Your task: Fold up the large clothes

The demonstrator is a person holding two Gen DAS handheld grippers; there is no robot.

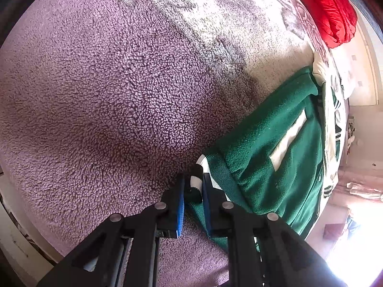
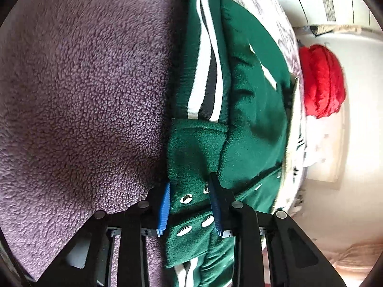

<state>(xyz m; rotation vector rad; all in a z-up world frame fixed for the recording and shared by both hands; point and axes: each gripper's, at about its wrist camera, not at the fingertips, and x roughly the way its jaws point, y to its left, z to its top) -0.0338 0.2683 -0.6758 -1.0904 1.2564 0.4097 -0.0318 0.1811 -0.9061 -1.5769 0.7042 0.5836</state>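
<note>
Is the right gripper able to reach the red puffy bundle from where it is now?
Probably not: the right gripper straddles the green jacket, and the red puffy bundle lies beyond it.

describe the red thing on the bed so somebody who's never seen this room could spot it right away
Start at the purple fleecy blanket covering the bed, then pass the green jacket to the bed's far edge. The red puffy bundle lies there, the only bright red, shiny item.

I can read no text, label, brand or number anywhere ahead of either claw; nothing legible shows in my views.
</note>
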